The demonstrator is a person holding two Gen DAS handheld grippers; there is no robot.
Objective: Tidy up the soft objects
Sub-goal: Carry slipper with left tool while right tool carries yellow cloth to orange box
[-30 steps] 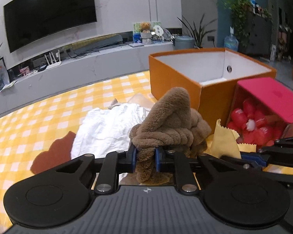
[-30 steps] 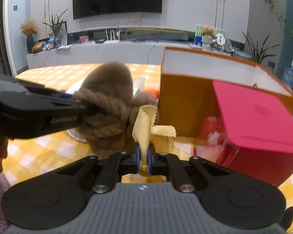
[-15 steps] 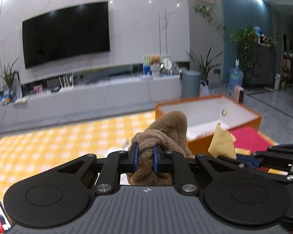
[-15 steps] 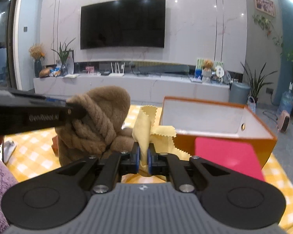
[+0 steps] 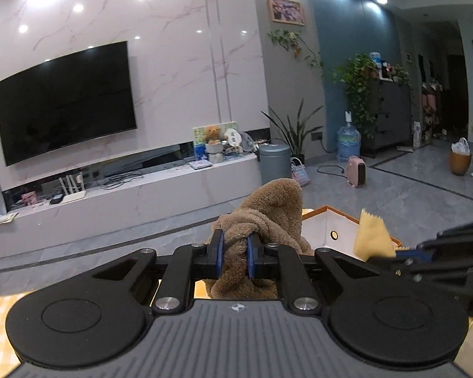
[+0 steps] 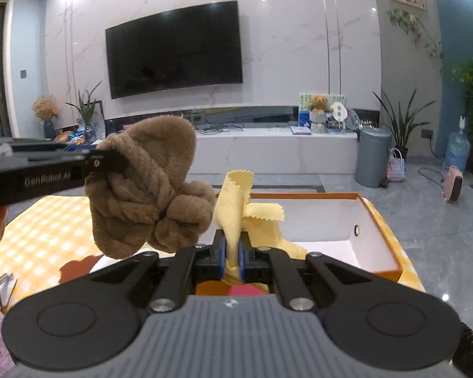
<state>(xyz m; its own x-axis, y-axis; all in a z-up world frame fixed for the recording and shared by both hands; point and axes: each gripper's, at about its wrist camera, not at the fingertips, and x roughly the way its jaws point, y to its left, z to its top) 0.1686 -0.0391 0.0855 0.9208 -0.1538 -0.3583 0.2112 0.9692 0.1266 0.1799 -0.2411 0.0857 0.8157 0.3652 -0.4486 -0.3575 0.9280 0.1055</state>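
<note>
Left claw (image 5: 233, 254): clenched on brown plush slipper (image 5: 268, 217), airborne. Right claw (image 6: 232, 250): clenched on yellow cloth (image 6: 236, 201), above orange box (image 6: 378, 214). Both items unstowed; depositing remains.

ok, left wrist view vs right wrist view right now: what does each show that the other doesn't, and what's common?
Left wrist only: the left gripper seen from behind, its blue pads clamped on the fluffy brown knotted plush.

Right wrist only: the right gripper pinching the yellow zigzag-edged cloth, the yellow checked mat, and the full open white inside of the orange box.

Both: plush, cloth and box, plus the wall-mounted black TV.
</note>
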